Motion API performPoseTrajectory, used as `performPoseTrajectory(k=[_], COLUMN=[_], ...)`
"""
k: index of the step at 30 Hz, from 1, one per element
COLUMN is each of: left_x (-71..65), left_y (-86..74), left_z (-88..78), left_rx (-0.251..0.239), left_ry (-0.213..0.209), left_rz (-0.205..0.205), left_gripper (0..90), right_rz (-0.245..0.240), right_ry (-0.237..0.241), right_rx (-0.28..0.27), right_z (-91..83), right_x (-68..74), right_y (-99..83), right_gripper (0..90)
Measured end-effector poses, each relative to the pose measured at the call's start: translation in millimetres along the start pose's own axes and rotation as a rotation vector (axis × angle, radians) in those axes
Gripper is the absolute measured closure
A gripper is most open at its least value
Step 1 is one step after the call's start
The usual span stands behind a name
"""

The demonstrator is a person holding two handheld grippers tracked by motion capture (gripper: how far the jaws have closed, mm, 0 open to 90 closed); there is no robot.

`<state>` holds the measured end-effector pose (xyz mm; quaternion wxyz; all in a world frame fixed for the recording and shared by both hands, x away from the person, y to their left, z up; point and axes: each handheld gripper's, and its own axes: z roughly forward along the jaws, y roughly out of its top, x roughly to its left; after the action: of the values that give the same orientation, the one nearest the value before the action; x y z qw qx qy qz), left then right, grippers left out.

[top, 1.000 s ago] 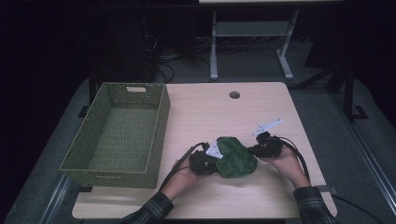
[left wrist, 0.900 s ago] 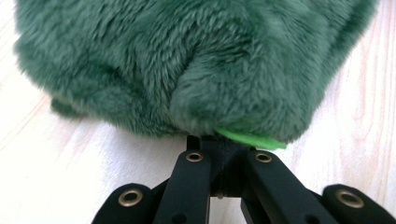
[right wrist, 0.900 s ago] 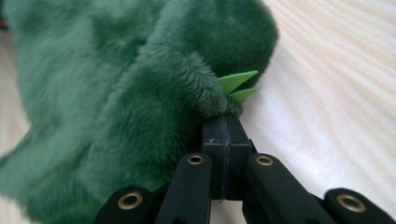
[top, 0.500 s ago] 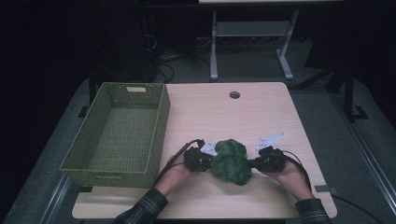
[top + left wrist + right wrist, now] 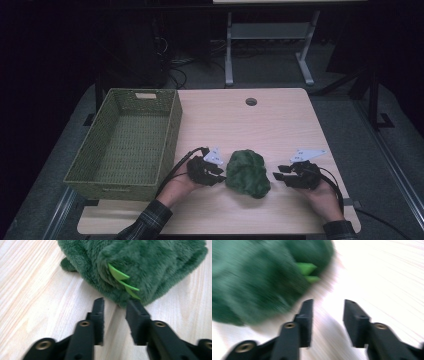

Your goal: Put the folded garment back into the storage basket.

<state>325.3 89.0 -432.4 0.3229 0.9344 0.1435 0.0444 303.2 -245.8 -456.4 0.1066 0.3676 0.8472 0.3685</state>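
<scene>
A dark green plush toy [image 5: 246, 172] with light green felt spikes [image 5: 122, 281] lies bunched on the wooden table [image 5: 240, 120] near its front edge. My left gripper [image 5: 220, 176] sits just left of the toy; its jaws have just been opening and now stand apart, with nothing between them [image 5: 115, 305]. My right gripper [image 5: 276, 176] is off to the toy's right with a gap of bare table between. Its jaws have also just been opening and are empty [image 5: 328, 303]. The toy [image 5: 262, 277] looks blurred in the right gripper view.
A green woven basket [image 5: 127, 142], empty inside, stands on the table's left side. A round cable hole [image 5: 251, 102] sits near the far edge. Dark floor, cables and a metal stand [image 5: 267, 45] lie beyond the table.
Both grippers held the toy from either side and have let go of it. The right gripper has pulled away to the right; the left one has backed off slightly. The toy now rests on the table.
</scene>
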Motion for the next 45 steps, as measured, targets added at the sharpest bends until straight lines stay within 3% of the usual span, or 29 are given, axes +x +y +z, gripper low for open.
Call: performPoseTrajectory(k=[2,9,15,19,23,30,33,37,45], left_x=[-1.3,-3.0,-3.8,-3.1,-2.6,-0.9,-1.3,-0.9,4.7], left_y=[0.2,2.2,5.5,6.5,12.5,30.2,37.3,43.5,45.2], left_z=[-3.0,-5.6,-9.5,-11.2,-14.7,-16.3,-12.2,-4.1,12.8], left_rx=[0.005,0.018,0.005,0.0,-0.009,-0.001,0.004,0.01,0.014], left_ry=[0.003,0.005,0.003,0.007,-0.01,-0.046,-0.054,-0.07,-0.087], left_rz=[0.005,0.003,0.015,0.022,0.024,0.081,0.123,0.144,0.148], left_gripper=[58.6,37.7,24.7,17.1,14.2,13.5,13.5,13.5,13.5], right_rz=[0.021,0.102,0.083,0.09,0.093,0.094,0.094,0.097,0.096], right_ry=[-0.045,-0.093,-0.17,-0.171,-0.174,-0.175,-0.176,-0.177,-0.177], right_rx=[-0.015,-0.001,-0.001,-0.015,-0.013,-0.014,-0.014,-0.014,-0.014], right_z=[-3.0,0.7,8.4,11.9,12.3,12.4,12.5,12.5,12.5], right_x=[-4.5,-14.0,-16.2,-19.2,-19.4,-19.3,-19.3,-19.2,-19.3], right_y=[-8.0,-19.6,-22.2,-23.9,-23.7,-23.6,-23.6,-23.5,-23.5], right_gripper=[46.1,18.9,10.0,3.0,2.9,2.9,3.0,3.0,3.1])
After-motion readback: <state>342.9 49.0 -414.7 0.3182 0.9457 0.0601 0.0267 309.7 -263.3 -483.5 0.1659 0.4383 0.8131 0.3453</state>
